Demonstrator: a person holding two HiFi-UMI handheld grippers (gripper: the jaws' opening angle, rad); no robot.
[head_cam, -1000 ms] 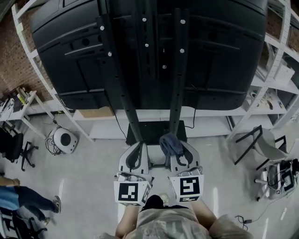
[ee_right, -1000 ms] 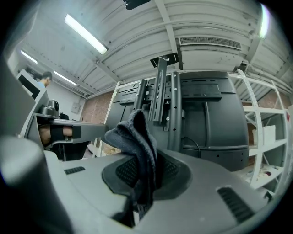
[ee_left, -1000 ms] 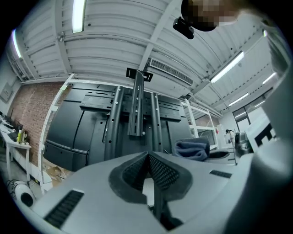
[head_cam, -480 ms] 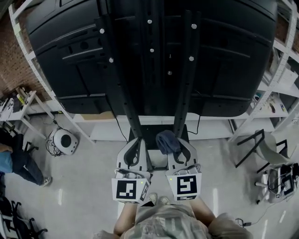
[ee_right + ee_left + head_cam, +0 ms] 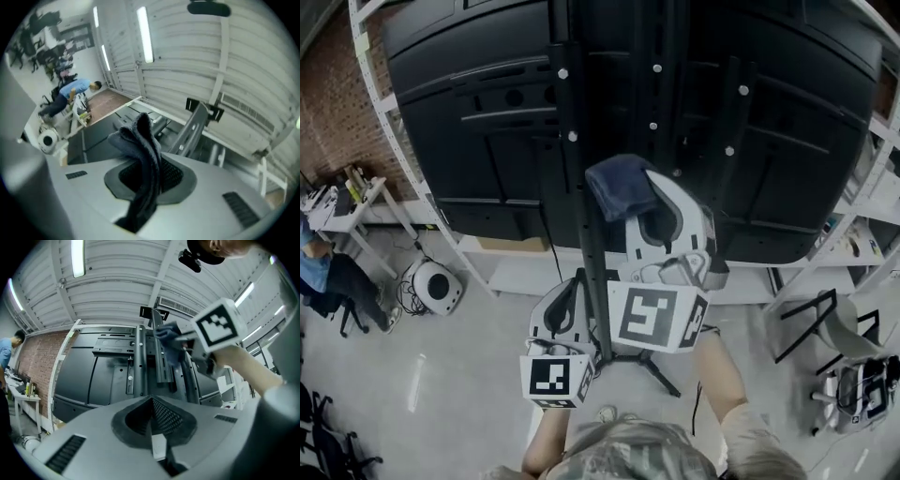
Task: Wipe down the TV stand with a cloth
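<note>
The TV stand's black upright posts [image 5: 581, 187] run up the dark back of the TV [image 5: 478, 122]. My right gripper [image 5: 636, 195] is raised against those posts, shut on a dark blue-grey cloth [image 5: 619, 185] that bunches out past its tips. In the right gripper view the cloth [image 5: 140, 150] stands folded between the jaws of that gripper [image 5: 150, 176]. The left gripper view shows the cloth [image 5: 168, 341] touching the posts [image 5: 161, 362]. My left gripper [image 5: 565, 292] hangs lower beside the left post, shut with nothing in it [image 5: 152, 423].
White shelving racks stand left [image 5: 394, 159] and right [image 5: 877, 187] of the TV. On the floor are a round white device [image 5: 431, 284], a folding chair [image 5: 825, 309] and the stand's base legs [image 5: 654, 367]. A person in blue [image 5: 319, 262] is at far left.
My right gripper has risen with the cloth from low near the stand's base up to the posts behind the TV. The left gripper stayed low.
</note>
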